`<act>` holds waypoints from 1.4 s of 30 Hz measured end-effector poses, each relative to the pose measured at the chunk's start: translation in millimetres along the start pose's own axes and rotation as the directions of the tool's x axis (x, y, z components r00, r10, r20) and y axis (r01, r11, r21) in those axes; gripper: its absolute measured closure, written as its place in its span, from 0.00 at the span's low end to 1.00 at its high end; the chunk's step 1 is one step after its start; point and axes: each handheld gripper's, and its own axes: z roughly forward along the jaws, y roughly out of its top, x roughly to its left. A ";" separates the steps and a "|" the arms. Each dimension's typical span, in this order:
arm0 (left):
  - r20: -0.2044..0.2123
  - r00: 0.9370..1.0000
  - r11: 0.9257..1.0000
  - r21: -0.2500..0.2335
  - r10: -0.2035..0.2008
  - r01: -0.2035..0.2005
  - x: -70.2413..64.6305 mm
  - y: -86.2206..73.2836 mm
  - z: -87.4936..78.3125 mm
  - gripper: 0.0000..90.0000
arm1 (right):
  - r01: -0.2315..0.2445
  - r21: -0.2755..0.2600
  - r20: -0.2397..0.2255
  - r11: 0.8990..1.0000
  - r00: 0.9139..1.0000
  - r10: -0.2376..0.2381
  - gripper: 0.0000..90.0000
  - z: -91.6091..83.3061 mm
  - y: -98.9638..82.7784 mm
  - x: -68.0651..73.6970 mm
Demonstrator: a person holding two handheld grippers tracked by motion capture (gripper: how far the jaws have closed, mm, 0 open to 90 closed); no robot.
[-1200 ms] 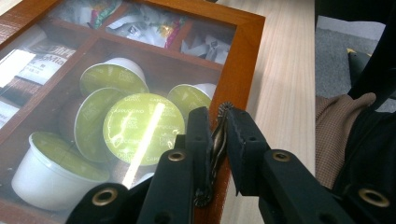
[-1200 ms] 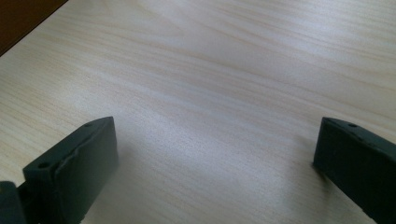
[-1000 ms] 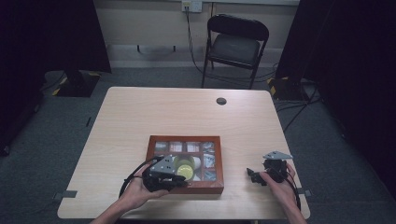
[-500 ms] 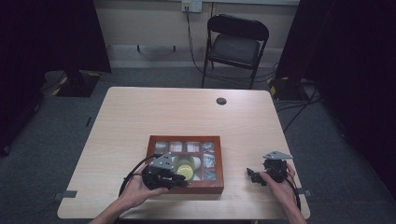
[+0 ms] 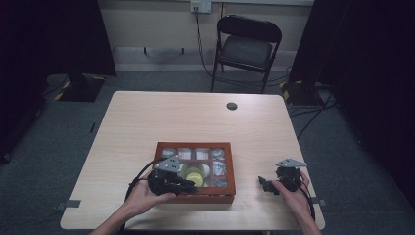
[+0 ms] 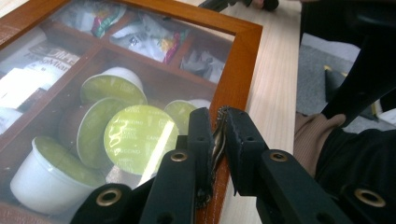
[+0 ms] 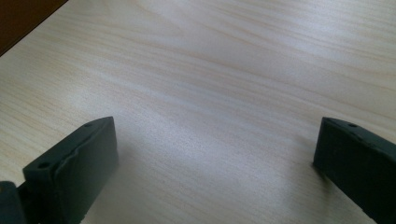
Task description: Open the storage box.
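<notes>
Clasp [image 6: 217, 135] work is the step in hand: my left claw [image 6: 218, 127] is pinched together on the small metal latch at the front edge of the wooden box [image 5: 195, 196], the pads pressing it from both sides. That box sits on the near half of the table [image 5: 147, 117], glass lid closed, and through the glass I see green-topped coffee pods [image 6: 140, 135] in the compartment just behind the clasp, with sachets [image 6: 149, 35] in the compartments farther back.

My right claw [image 5: 266, 184] rests on the table to the right of the box, well apart from it, its 2 jaws spread wide with nothing between them (just bare wood grain under them).

As I judge it, the lid is not yet lifted, so the next move calls for keeping the pinch firm on the clasp and raising it away from the front edge, so the lid swings up on its far side. The grip is on a thin piece of metal, so a slip is the likely fault; the right claw could come across to steady the box's right wall if it starts to slide.

Against the frame from 1 second back, little differs: the left hand [image 5: 142, 196] sits at the same front-left corner of the box, the box lies where it was, and the right hand [image 5: 291, 188] has not shifted.
</notes>
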 end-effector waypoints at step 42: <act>0.055 0.995 0.995 -0.054 -0.084 0.087 14.7 37.9 -30.3 0.90 | 0.000 0.000 0.000 1.000 1.000 0.000 0.00 0.0 0.0 0.0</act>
